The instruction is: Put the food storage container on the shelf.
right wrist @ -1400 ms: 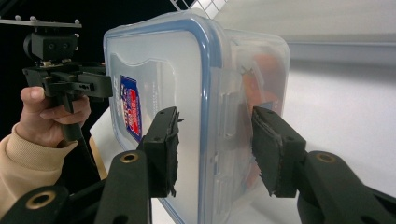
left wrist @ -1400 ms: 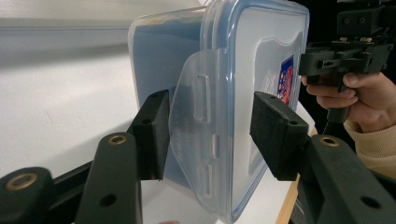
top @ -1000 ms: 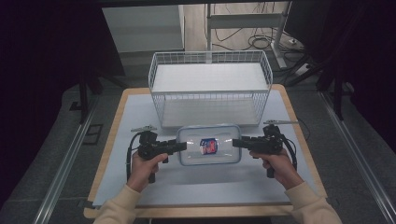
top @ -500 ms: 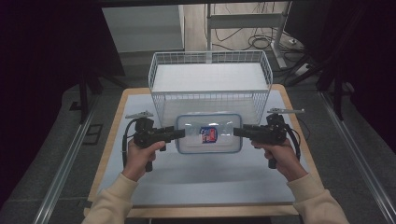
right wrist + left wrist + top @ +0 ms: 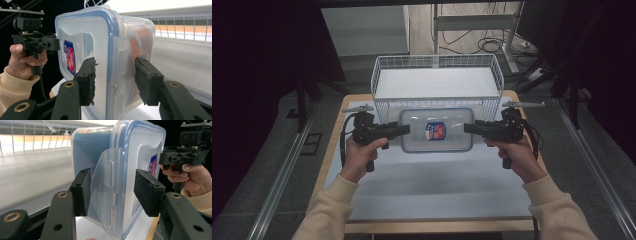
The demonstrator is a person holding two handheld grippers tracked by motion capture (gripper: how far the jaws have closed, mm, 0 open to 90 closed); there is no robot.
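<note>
High view shows one clear lidded container [image 5: 437, 131] held off the tabletop [image 5: 422, 185], just before the near wall of one wire basket [image 5: 437, 80] at the far edge. One left claw [image 5: 404, 130] clamps its left end; one right claw [image 5: 468, 128] clamps the right. Risk: in the left gripper view the pads [image 5: 83, 192] bear on a flexible latch flap, so the container may slip, tilt or catch the basket rim.
</note>
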